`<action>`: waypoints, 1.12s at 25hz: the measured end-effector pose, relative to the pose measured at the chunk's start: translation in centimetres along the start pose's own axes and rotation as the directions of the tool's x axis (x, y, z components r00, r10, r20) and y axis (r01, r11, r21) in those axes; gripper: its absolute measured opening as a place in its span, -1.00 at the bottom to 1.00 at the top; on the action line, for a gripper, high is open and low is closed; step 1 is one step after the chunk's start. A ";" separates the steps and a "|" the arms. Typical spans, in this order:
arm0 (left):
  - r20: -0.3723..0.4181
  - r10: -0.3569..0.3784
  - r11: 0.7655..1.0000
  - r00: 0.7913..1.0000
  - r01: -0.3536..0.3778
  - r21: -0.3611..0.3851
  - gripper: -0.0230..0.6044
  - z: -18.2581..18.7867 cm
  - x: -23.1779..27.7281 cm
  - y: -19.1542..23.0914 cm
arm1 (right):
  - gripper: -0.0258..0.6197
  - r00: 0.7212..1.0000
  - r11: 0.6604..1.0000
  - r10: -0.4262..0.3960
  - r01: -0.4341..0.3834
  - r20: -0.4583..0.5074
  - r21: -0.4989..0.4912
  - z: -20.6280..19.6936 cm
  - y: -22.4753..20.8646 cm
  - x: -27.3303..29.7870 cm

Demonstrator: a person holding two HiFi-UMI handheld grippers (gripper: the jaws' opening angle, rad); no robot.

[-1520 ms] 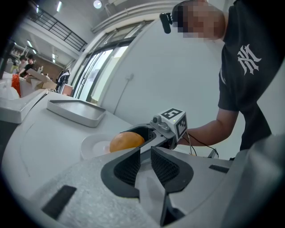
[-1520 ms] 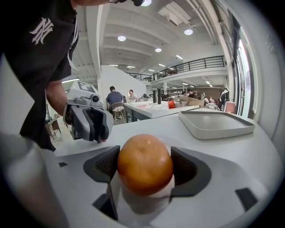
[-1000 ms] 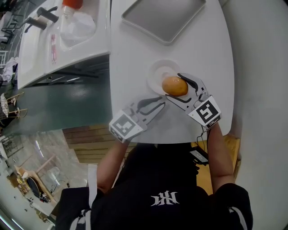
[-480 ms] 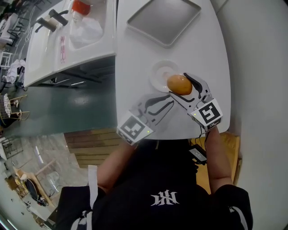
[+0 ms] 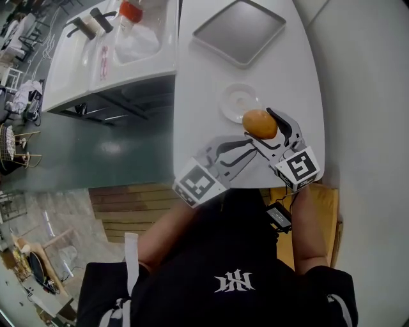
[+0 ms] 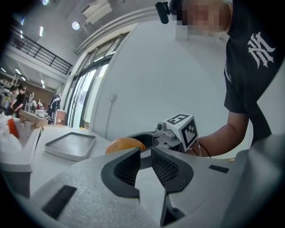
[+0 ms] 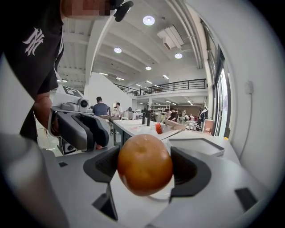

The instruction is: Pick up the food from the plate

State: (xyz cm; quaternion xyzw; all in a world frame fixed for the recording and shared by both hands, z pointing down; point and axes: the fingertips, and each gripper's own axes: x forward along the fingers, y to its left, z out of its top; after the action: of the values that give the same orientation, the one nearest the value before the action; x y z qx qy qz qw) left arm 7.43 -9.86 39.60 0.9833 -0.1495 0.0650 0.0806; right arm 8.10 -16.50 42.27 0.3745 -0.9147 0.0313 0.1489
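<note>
A round orange-brown piece of food (image 5: pixel 260 124) is held between the jaws of my right gripper (image 5: pixel 259 126), just nearer me than the small white plate (image 5: pixel 235 99), which has nothing on it. In the right gripper view the food (image 7: pixel 144 164) fills the gap of the gripper (image 7: pixel 144 168), pressed by both pads above the white table. My left gripper (image 5: pixel 246 146) lies to the left of it with its jaws almost together and nothing between them. The left gripper view shows those jaws of the gripper (image 6: pixel 145 161) with the food (image 6: pixel 124 144) behind them.
A grey tray (image 5: pixel 239 30) lies at the far end of the white table (image 5: pixel 198 96). To the left stands a white sink counter (image 5: pixel 83 70) with a red-capped bottle (image 5: pixel 131 9) and a plastic bag (image 5: pixel 137 37). The table's near edge is just under the grippers.
The right gripper has carried the food off the plate, toward me and to the right. The plate now shows bare. The left gripper has stayed beside it.
</note>
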 end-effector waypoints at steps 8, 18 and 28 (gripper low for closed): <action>0.019 -0.023 1.000 1.000 0.023 0.020 -0.78 2.0 -3.3 -3.4 | 0.08 0.999 1.000 -0.023 0.024 0.033 -0.001 2.9 3.5 -3.0; 0.040 -0.036 0.998 0.999 0.034 0.046 -0.78 3.3 -7.3 -9.1 | 0.08 0.994 0.999 -0.052 0.053 0.099 -0.002 5.3 8.4 -8.3; 0.050 -0.062 0.995 0.997 0.057 0.080 -0.78 3.6 -10.4 -13.4 | 0.08 0.992 0.998 -0.057 0.059 0.114 -0.014 6.1 12.2 -11.2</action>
State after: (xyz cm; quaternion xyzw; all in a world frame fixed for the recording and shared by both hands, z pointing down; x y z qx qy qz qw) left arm 2.03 5.06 32.65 0.9911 -0.1196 0.0425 0.0400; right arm 5.70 -1.25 33.85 0.4009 -0.9105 -0.0025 0.1009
